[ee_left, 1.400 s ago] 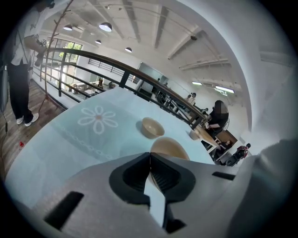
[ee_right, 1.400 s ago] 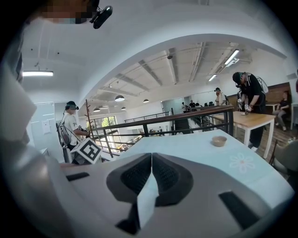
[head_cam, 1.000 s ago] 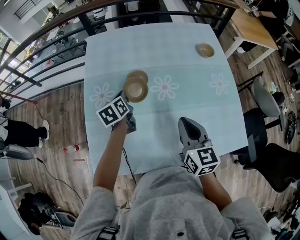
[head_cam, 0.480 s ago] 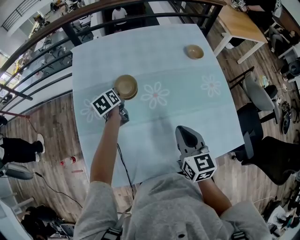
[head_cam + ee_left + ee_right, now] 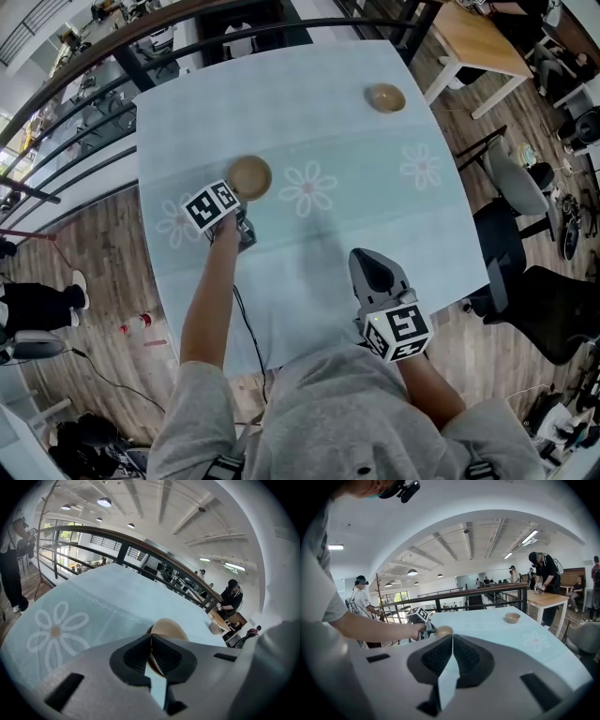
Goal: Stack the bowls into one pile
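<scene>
My left gripper (image 5: 241, 193) is shut on the near rim of a tan wooden bowl (image 5: 250, 176) at the left middle of the table. In the left gripper view the rim of that bowl (image 5: 169, 627) runs between the pads of my left gripper (image 5: 151, 638), and a darker edge shows just behind it. A second bowl it covers is hidden from above. Another tan bowl (image 5: 385, 97) stands alone at the far right corner, also small in the right gripper view (image 5: 512, 617). My right gripper (image 5: 367, 265) hovers shut and empty near the front edge.
The table (image 5: 328, 112) wears a pale blue cloth with white flowers. A dark railing (image 5: 112, 70) runs behind it. A wooden table (image 5: 487, 47) and chairs (image 5: 520, 192) stand to the right, and a person (image 5: 543, 573) stands by that table.
The left gripper carried its bowl away from me and down onto the bowl that lay behind it; only one bowl shows there now. The right gripper stayed put.
</scene>
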The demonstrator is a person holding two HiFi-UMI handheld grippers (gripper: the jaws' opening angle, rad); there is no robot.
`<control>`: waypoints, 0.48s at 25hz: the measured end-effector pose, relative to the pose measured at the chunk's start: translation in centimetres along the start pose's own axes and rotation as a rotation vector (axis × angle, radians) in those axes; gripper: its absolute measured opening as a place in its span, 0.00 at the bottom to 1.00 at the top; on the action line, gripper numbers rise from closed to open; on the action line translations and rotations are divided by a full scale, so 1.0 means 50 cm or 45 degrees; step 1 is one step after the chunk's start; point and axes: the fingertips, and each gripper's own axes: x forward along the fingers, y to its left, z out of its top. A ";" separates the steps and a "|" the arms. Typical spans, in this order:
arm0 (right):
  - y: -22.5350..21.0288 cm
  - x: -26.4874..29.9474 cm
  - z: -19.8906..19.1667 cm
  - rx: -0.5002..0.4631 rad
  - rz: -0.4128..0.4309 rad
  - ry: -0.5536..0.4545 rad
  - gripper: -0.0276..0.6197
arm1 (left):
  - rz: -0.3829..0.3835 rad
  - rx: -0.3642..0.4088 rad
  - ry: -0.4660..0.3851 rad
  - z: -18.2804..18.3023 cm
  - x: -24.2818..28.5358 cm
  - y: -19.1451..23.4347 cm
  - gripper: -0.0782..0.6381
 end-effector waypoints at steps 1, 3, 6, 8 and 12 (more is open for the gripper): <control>0.002 0.001 0.002 -0.002 0.003 0.000 0.09 | 0.005 0.001 0.007 -0.001 0.001 0.003 0.14; 0.005 0.002 0.003 -0.006 0.007 -0.001 0.09 | 0.006 -0.005 0.010 -0.004 0.004 0.007 0.14; 0.004 -0.003 0.000 -0.008 0.006 -0.004 0.09 | -0.020 -0.022 -0.011 -0.006 0.004 0.008 0.14; -0.001 -0.007 -0.002 -0.005 0.001 -0.006 0.09 | -0.044 -0.027 -0.026 -0.005 0.004 0.004 0.15; -0.008 -0.015 -0.004 -0.003 -0.011 -0.009 0.09 | -0.074 -0.034 -0.069 0.002 -0.007 -0.001 0.21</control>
